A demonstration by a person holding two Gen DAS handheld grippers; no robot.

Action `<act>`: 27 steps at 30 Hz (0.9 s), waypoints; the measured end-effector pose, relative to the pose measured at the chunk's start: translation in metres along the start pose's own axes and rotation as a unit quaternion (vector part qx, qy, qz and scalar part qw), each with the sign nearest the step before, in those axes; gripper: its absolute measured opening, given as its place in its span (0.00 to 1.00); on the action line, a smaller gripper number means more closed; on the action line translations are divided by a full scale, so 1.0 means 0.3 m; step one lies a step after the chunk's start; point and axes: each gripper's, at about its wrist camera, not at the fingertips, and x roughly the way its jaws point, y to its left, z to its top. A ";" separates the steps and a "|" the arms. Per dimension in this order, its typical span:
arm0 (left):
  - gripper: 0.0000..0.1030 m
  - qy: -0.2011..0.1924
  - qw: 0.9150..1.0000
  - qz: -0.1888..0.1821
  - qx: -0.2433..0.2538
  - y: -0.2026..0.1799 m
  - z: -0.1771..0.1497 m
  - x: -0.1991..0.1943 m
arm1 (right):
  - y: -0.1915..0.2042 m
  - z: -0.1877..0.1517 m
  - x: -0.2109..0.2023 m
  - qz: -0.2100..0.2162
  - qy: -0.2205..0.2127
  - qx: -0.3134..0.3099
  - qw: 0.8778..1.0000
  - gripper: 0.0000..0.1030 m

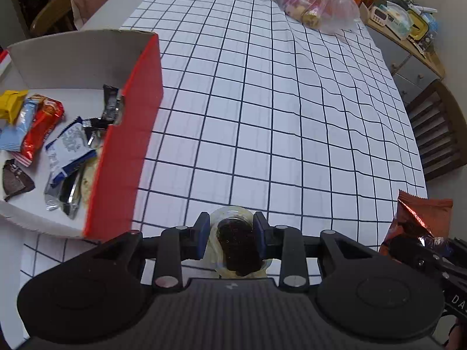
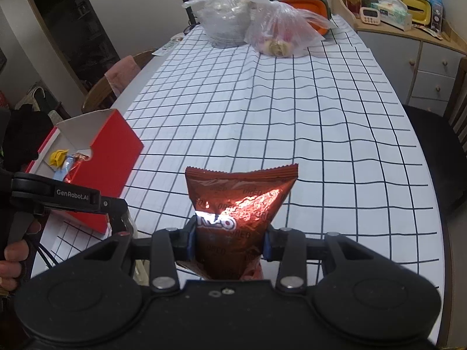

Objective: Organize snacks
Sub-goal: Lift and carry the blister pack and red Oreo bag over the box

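Observation:
My left gripper (image 1: 231, 237) is shut on a small clear-wrapped dark snack (image 1: 238, 240), held above the checked tablecloth just right of the red box. The red box (image 1: 125, 157) with a white inside holds several wrapped snacks (image 1: 41, 128). My right gripper (image 2: 230, 240) is shut on a red-brown Oreo packet (image 2: 239, 204) that stands upright between the fingers. The same packet shows at the right edge of the left wrist view (image 1: 417, 221). The red box also shows at the left in the right wrist view (image 2: 113, 163), with the left gripper's arm (image 2: 73, 198) in front of it.
Two plastic bags (image 2: 248, 26) with food sit at the table's far end, next to an orange container (image 2: 306, 8). Wooden chairs stand at the left (image 2: 116, 84) and right (image 1: 437, 128). A cluttered sideboard (image 2: 408, 40) lines the right wall.

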 end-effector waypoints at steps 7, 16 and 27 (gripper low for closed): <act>0.30 -0.017 1.000 -0.007 0.017 0.067 0.008 -0.119 | 0.128 0.022 -0.031 0.001 -0.009 -0.023 1.000 0.37; 0.30 -0.047 0.998 0.006 0.041 0.217 0.071 -0.289 | 0.353 0.083 -0.017 0.010 -0.022 -0.059 0.998 0.37; 0.30 -0.090 0.995 0.027 0.039 0.487 0.188 -0.425 | 0.640 0.180 0.099 0.024 -0.029 -0.090 0.995 0.37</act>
